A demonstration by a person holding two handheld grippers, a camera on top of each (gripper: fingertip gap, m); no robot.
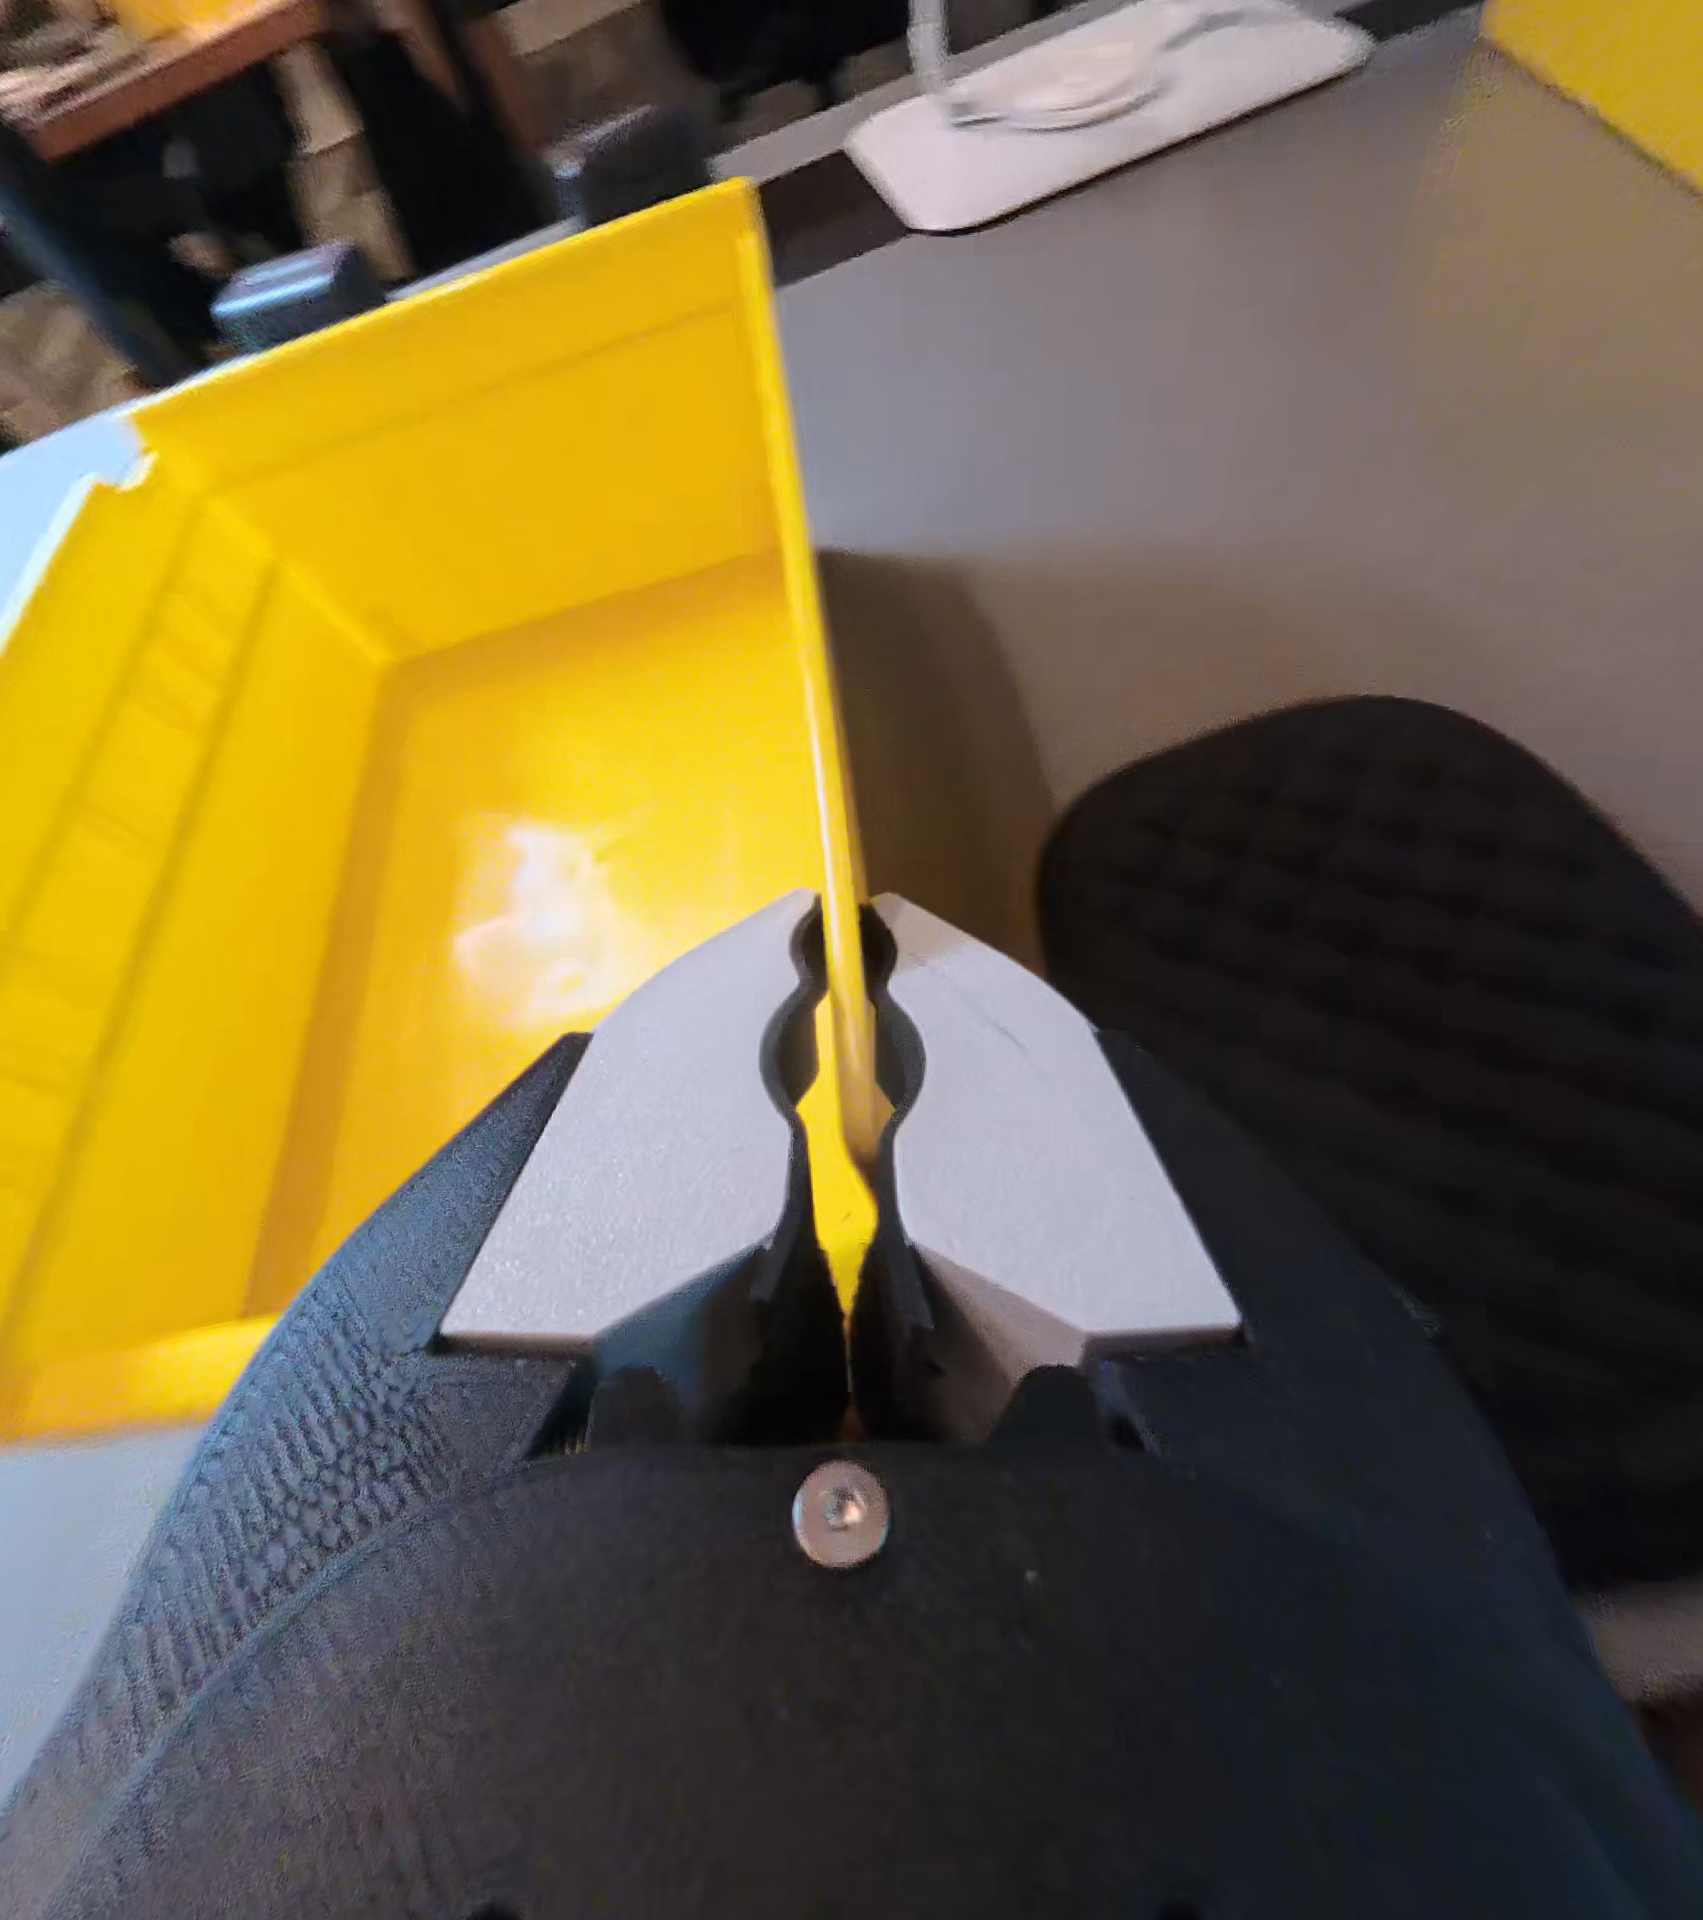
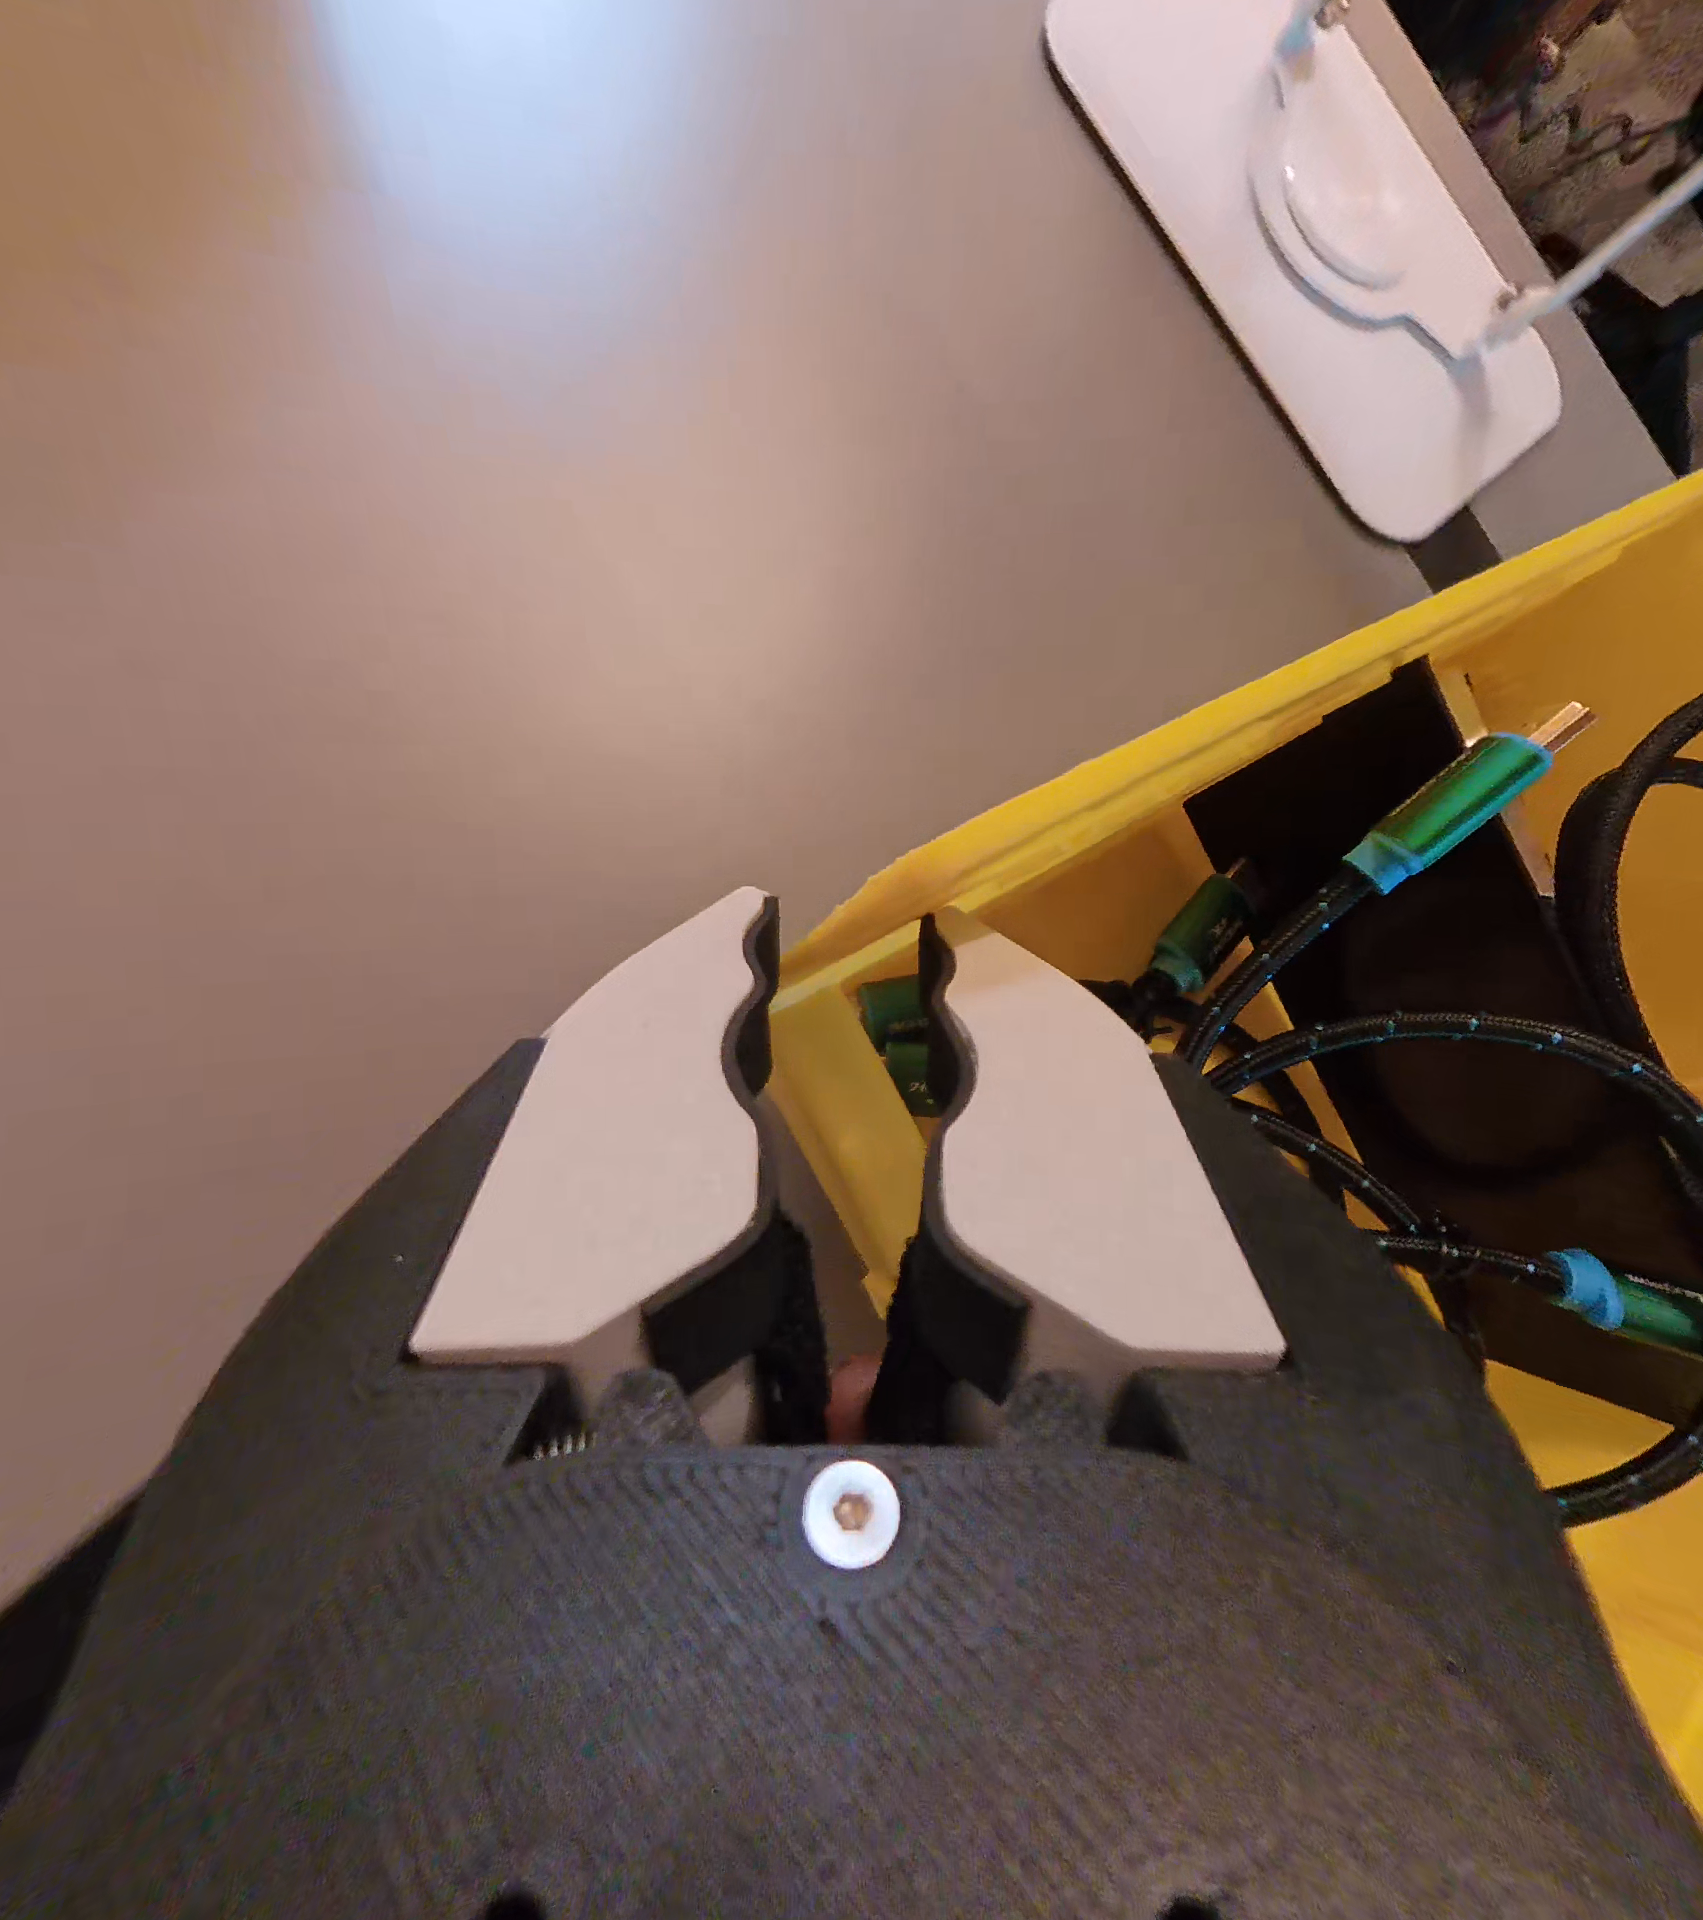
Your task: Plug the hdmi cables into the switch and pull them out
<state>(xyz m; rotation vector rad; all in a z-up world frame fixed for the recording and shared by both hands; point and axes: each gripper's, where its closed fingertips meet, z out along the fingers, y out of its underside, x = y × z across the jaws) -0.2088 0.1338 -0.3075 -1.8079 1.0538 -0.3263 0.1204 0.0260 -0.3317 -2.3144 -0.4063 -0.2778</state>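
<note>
My left gripper (image 1: 845, 914) is shut on the right wall of an empty yellow bin (image 1: 514, 468); the thin wall runs straight between the grey fingers. My right gripper (image 2: 847, 925) straddles the near wall of a second yellow bin (image 2: 1086, 790), and the wall's rim fills the gap between the jaws. That bin holds black braided HDMI cables (image 2: 1605, 1049) with green plugs (image 2: 1449, 810) lying over a flat black box (image 2: 1398, 1091). One green plug (image 2: 904, 1029) shows between my right fingers, inside the wall. No cable is in either gripper.
Both bins stand on a grey table (image 2: 411, 520). A white monitor stand base (image 1: 1086, 114) sits at the table's far edge and shows in the right wrist view (image 2: 1346, 260). A black mesh chair part (image 1: 1449, 1091) lies right of the empty bin.
</note>
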